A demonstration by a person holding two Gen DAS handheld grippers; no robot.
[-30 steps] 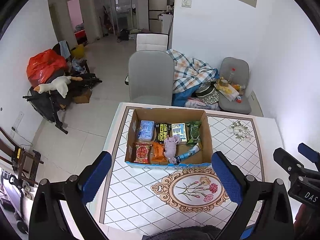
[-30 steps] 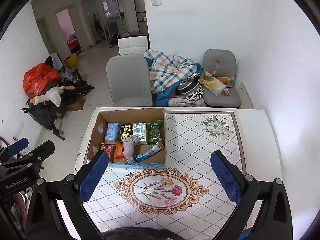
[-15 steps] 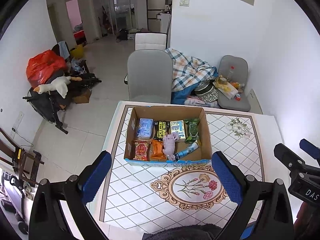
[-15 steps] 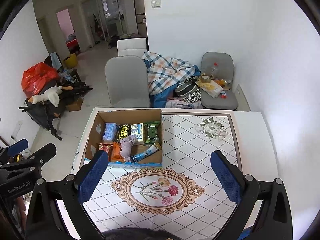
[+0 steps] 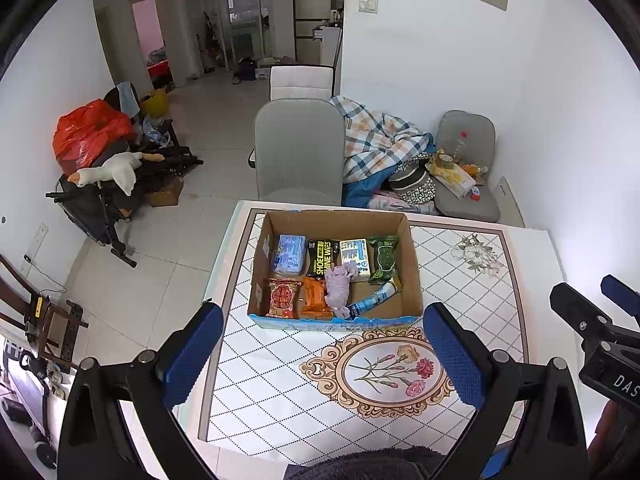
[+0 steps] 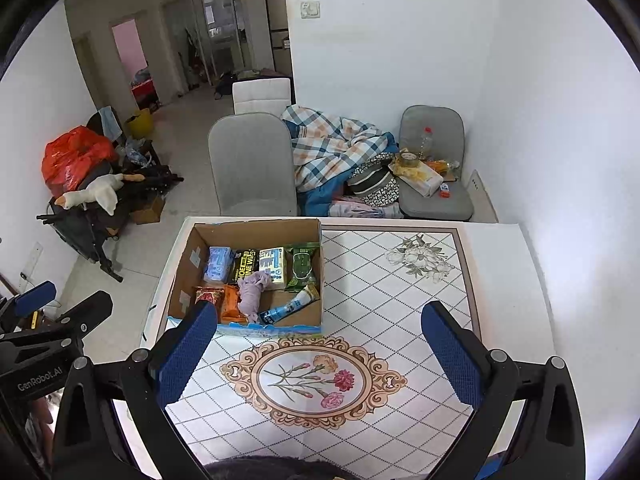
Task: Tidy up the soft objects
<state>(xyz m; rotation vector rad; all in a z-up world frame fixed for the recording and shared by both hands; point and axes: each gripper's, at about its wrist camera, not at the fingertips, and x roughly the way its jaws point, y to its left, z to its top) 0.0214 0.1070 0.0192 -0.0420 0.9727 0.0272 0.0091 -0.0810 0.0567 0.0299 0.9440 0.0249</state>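
Observation:
A cardboard box stands on the patterned table and holds soft packets: a blue tissue pack, a black wipes pack, a green wipes pack, a red snack bag, an orange bag, a purple plush toy and a blue tube. My left gripper is open and empty, held above the table in front of the box. My right gripper is open and empty, to the right of the left one.
The table has a floral tablecloth. A grey chair stands behind the box. A plaid blanket and a cluttered second chair lie at the back right. A stroller with a goose toy stands left.
Both grippers have pulled back and up a little, so the box and table sit slightly farther away. Nothing in the box has moved.

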